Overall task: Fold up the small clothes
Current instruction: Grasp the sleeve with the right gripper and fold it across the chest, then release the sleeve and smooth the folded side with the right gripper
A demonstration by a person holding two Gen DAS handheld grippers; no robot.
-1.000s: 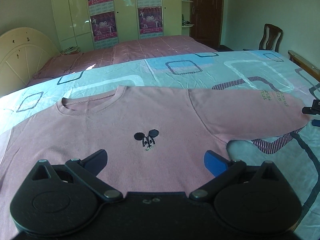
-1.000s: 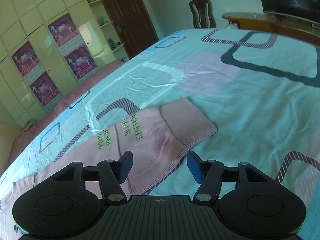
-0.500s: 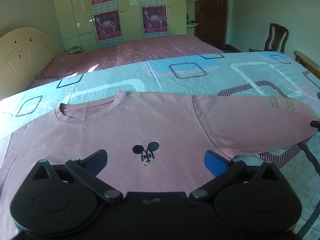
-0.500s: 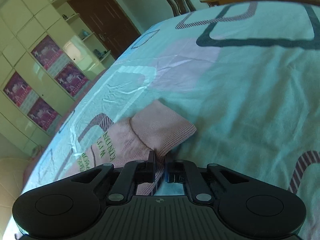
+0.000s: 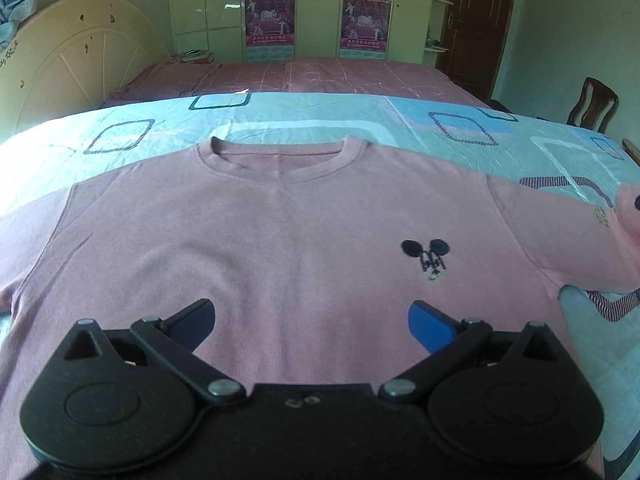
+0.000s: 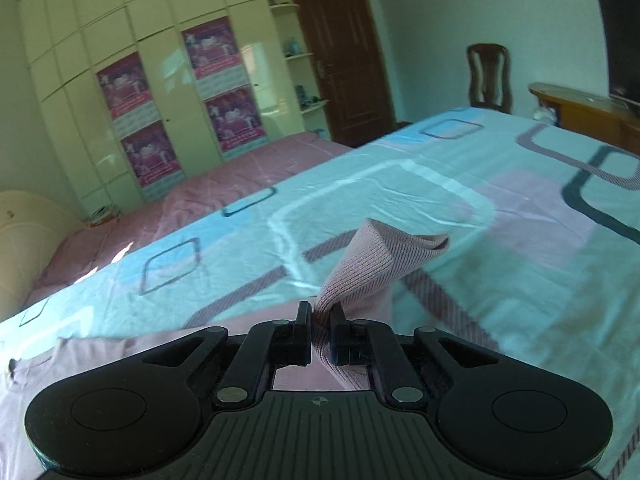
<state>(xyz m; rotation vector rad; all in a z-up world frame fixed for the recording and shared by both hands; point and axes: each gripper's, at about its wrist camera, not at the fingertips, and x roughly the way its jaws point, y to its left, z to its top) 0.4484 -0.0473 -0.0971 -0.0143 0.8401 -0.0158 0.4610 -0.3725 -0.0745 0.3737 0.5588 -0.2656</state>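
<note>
Pink shirt [image 5: 280, 240]: lies flat, front up, on the bed [image 5: 320, 120], on its turquoise sheet with square outlines; neckline toward the far edge, a small dark mouse-head emblem [image 5: 426, 258] on the chest.
Sleeve cuff [image 6: 384, 256]: ribbed, lifted off the sheet, its free end curling over in the air; in the left wrist view that sleeve runs off toward the right edge of the bed.
Right tongs [image 6: 320, 332]: pressed together on the cuff, a fold of ribbed fabric pinched between the pads; the jaws have just closed on it.
Left tongs [image 5: 312, 322]: spread wide, nothing between the fingers, over the lower front of the shirt; whether they touch the fabric cannot be told.
Room: pale wardrobe [image 6: 160, 80] with pink posters, brown door [image 6: 340, 52], wooden chair [image 6: 488, 76] past the far corner of the bed, rounded headboard [image 5: 80, 60].
</note>
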